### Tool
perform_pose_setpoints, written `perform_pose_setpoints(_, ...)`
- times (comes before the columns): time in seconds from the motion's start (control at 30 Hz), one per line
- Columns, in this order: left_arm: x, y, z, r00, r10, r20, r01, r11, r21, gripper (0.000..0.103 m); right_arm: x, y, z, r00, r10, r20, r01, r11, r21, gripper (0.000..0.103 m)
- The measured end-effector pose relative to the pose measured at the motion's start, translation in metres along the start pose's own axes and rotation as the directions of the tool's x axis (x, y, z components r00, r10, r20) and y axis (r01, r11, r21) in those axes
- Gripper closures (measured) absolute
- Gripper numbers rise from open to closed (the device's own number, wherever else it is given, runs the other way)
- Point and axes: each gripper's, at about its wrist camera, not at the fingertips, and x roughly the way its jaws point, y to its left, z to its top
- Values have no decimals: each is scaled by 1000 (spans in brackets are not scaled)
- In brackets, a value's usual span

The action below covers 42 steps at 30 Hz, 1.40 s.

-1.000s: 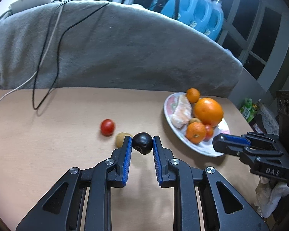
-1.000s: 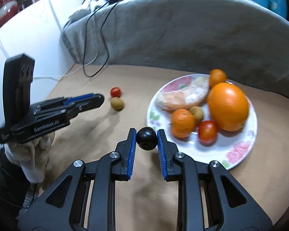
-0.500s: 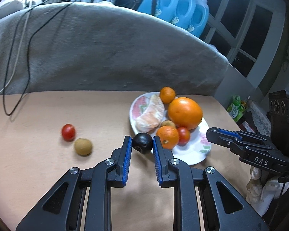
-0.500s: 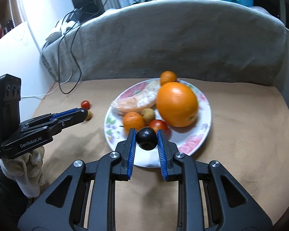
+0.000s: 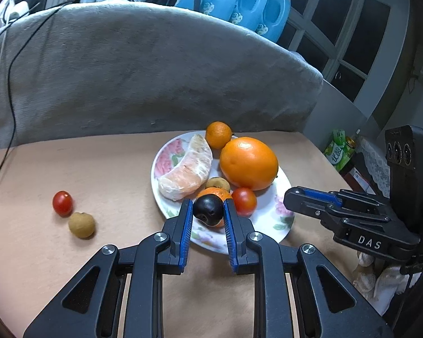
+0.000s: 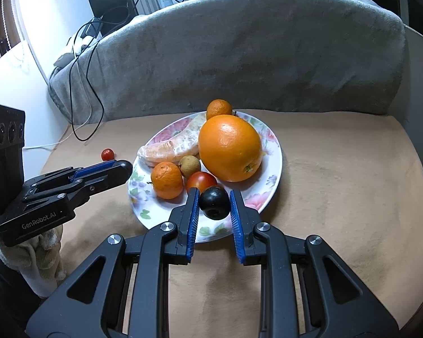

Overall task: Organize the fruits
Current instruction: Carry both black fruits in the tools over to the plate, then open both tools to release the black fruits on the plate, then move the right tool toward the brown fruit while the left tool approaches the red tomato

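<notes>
My left gripper [image 5: 208, 213] is shut on a small black fruit [image 5: 208, 210] and holds it above the near rim of a flowered plate [image 5: 279, 219]. My right gripper [image 6: 213, 206] is shut on another black fruit [image 6: 214, 202] over the same plate [image 6: 273, 169]. The plate carries a large orange [image 5: 248, 163], a peeled citrus segment [image 5: 187, 170], two mandarins, a longan and a red tomato [image 5: 244, 200]. On the table to the left lie a cherry tomato [image 5: 62, 202] and a longan [image 5: 81, 224]. The right gripper also shows in the left wrist view [image 5: 310, 198], the left gripper in the right wrist view [image 6: 110, 169].
The round table has a tan cover [image 6: 338, 169]. A grey cushioned seat back [image 5: 143, 76] curves behind it, with black and white cables [image 5: 11, 84] draped over its left part. Blue detergent bottles [image 5: 248, 2] stand behind. A green carton [image 5: 337, 148] sits beyond the table's right edge.
Both grippers have moved with their black fruits towards the plate and now hold them over its near rim. The loose tomato and longan have not moved.
</notes>
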Motion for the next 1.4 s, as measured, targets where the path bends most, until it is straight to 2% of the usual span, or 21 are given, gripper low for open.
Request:
perform_pose_setpoints(0.37,1,-2,0,1000,16,-1,-16,1000,14,80,3,1,-1,1000,-6,-1,6,1000,0,80)
perform_pose_setpoints(0.43,1,-2,0,1000,18,0,-18,1000,15,74,2,1,-2,1000,-8,2,8,1000,4,73)
perform_pose_setpoints(0.5,2,-2,1,1000,20,1,-20,1000,13,72,0,-1,-2,1000,-14,12,14,1000,11,51)
perform_pose_setpoints(0.6,1,-1,1,1000,26,8,-26,1000,13,63,-2,-1,-1,1000,-18,23,18,1000,11,49)
perform_pose_setpoints(0.67,1,-1,1,1000,26,10,-27,1000,13,61,-3,-1,-1,999,-22,24,22,1000,6,48)
perform_pose_setpoints(0.73,1,-1,1,1000,29,10,-29,999,14,52,-4,0,-1,999,-30,26,29,1000,6,42)
perform_pose_setpoints(0.8,0,-2,0,999,33,13,-34,999,14,43,-5,-1,0,999,-35,37,34,999,12,28)
perform_pose_setpoints(1.03,0,-2,1,999,48,17,-48,999,20,37,-10,-4,1,997,-50,56,49,999,23,20)
perform_pose_setpoints(1.1,-1,-2,1,999,50,18,-50,999,16,32,-12,-5,2,997,-51,64,49,998,34,13)
perform_pose_setpoints(1.4,-5,-6,2,997,76,28,-77,997,30,24,-17,-7,3,996,-38,76,35,998,49,8)
